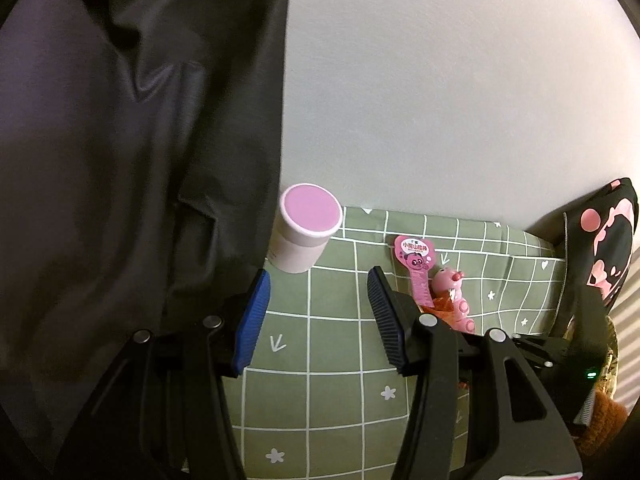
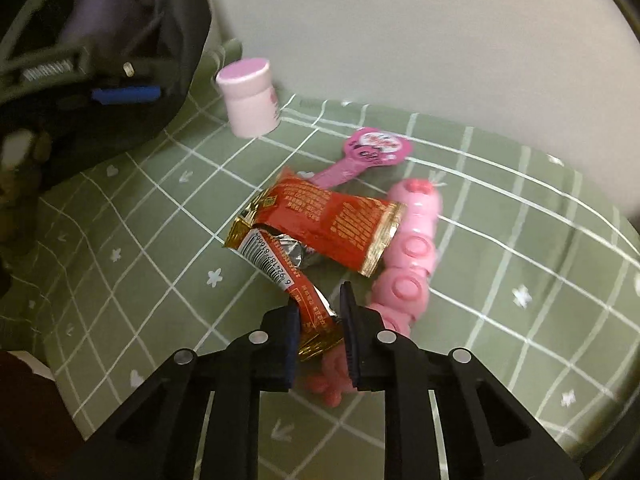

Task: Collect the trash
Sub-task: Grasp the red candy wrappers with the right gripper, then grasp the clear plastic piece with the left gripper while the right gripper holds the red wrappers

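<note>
A crumpled red and gold snack wrapper [image 2: 320, 224] lies on the green checked cloth [image 2: 140, 280]. My right gripper [image 2: 320, 300] is shut on the wrapper's near, torn end, which fills the gap between the pads. A pink toy [image 2: 412, 248] lies right beside it, partly under the wrapper. A pink lollipop-shaped packet [image 2: 372, 148] lies behind them. My left gripper [image 1: 319, 276] stands open over bare cloth [image 1: 320, 360], with a black bag [image 1: 120, 160] hanging against the outer side of its left finger.
A white tub with a pink lid [image 1: 306, 232] stands by the pale wall [image 1: 440, 80], next to the bag. A black cloth with pink shapes [image 1: 600, 240] rises at the right edge. The packet [image 1: 416, 264] and toy [image 1: 452, 296] lie just right of my left gripper.
</note>
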The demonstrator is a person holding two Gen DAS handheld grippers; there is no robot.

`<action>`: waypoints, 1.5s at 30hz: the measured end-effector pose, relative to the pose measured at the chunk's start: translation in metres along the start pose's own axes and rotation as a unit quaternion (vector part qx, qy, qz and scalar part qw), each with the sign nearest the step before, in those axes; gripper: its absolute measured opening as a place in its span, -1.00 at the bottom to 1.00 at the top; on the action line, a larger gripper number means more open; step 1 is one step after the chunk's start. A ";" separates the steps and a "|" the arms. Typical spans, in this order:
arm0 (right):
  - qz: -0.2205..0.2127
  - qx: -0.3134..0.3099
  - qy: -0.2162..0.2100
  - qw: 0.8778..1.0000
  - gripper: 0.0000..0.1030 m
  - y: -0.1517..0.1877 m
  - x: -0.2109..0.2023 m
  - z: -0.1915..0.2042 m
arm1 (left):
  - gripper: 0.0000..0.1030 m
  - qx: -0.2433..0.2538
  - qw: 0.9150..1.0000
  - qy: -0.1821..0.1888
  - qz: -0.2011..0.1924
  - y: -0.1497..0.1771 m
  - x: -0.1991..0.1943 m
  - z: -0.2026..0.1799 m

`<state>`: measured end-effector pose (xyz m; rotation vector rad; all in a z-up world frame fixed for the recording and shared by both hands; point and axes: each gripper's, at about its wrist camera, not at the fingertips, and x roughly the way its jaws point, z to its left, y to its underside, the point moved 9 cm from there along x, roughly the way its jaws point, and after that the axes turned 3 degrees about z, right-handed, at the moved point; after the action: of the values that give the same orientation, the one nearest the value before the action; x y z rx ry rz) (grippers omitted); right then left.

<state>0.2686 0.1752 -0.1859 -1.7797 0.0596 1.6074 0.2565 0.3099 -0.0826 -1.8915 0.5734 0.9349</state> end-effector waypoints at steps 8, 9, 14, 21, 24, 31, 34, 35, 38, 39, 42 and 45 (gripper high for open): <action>-0.047 0.071 0.029 0.996 -0.67 0.013 -0.048 -0.041 | -0.04 0.004 0.999 0.039 0.020 -0.001 0.022 -0.018; -0.050 0.086 0.034 0.994 -0.67 0.018 -0.054 -0.048 | -0.04 0.008 0.999 0.047 0.025 -0.001 0.025 -0.022; -0.055 0.129 0.056 0.988 -0.67 0.033 -0.064 -0.069 | -0.04 0.044 0.994 0.071 0.065 0.008 0.057 -0.055; -0.059 0.172 0.075 0.980 -0.67 0.049 -0.077 -0.095 | -0.04 0.102 0.990 0.036 0.095 -0.002 0.110 -0.095; -0.058 0.186 0.080 0.978 -0.67 0.054 -0.081 -0.105 | -0.04 0.130 0.986 0.004 0.106 -0.005 0.131 -0.102; -0.056 0.194 0.093 0.975 -0.67 0.053 -0.084 -0.120 | -0.04 0.152 0.981 -0.006 0.119 -0.009 0.150 -0.118; -0.054 0.192 0.093 0.975 -0.67 0.051 -0.081 -0.121 | -0.04 0.155 0.979 0.002 0.133 -0.006 0.154 -0.124; -0.053 0.191 0.093 0.976 -0.67 0.051 -0.081 -0.121 | -0.04 0.162 0.978 0.002 0.132 -0.004 0.157 -0.129; -0.051 0.186 0.093 0.977 -0.67 0.049 -0.080 -0.120 | -0.19 0.164 0.977 0.008 0.138 -0.001 0.159 -0.133; -0.051 0.185 0.093 0.977 -0.67 0.048 -0.079 -0.120 | -0.31 0.164 0.976 0.007 0.140 0.000 0.159 -0.133; -0.053 0.185 0.096 0.977 -0.67 0.047 -0.081 -0.118 | -0.59 0.167 0.976 -0.001 0.139 0.000 0.159 -0.134; -0.059 0.188 0.100 0.975 -0.67 0.047 -0.088 -0.116 | -0.70 0.160 0.977 0.005 0.138 -0.002 0.159 -0.137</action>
<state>0.3249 0.0420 -0.1356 -1.6074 0.3249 1.2330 0.4048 0.1885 -0.1689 -1.5521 0.9528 0.9428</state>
